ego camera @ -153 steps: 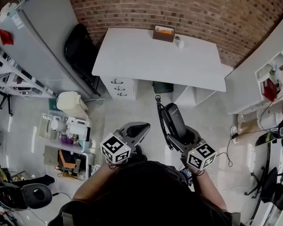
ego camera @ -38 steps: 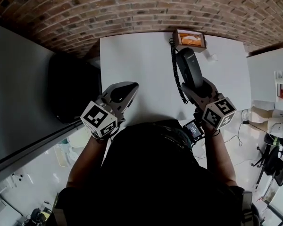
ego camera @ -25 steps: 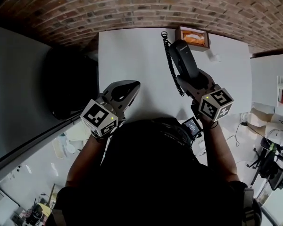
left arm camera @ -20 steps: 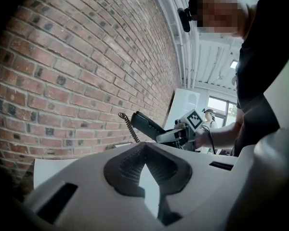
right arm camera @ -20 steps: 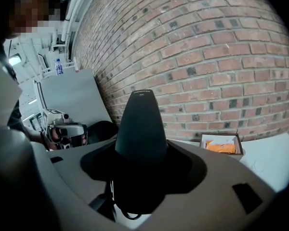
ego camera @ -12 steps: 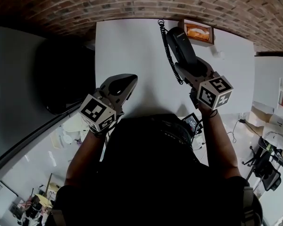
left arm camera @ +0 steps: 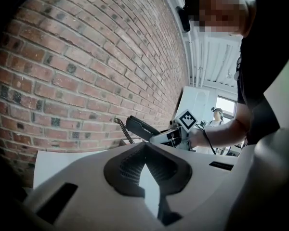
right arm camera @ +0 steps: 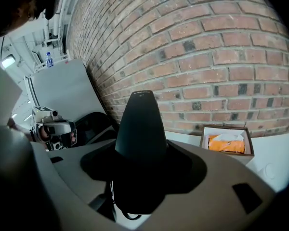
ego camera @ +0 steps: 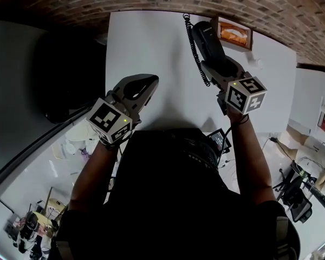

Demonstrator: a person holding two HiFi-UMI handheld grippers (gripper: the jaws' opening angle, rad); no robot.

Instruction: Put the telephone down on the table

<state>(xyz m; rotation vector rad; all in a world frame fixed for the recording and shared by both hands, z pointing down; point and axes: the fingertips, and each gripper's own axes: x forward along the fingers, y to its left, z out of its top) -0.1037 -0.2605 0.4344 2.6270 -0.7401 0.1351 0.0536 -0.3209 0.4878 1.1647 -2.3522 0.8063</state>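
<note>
Two grippers over the table [ego camera: 146, 42]: right gripper [ego camera: 215, 65] clamped on the telephone [ego camera: 206, 37], which juts past its jaws toward the far wall, just left of a box [ego camera: 234, 32]. Left gripper [ego camera: 145, 83] has jaws together, holding nothing.

My right hand-held gripper [ego camera: 219, 68] clamps the black telephone handset [ego camera: 207, 37], which points away from me above the far part of the white table [ego camera: 151, 42], its coiled cord [ego camera: 194, 47] trailing along its left side
</note>
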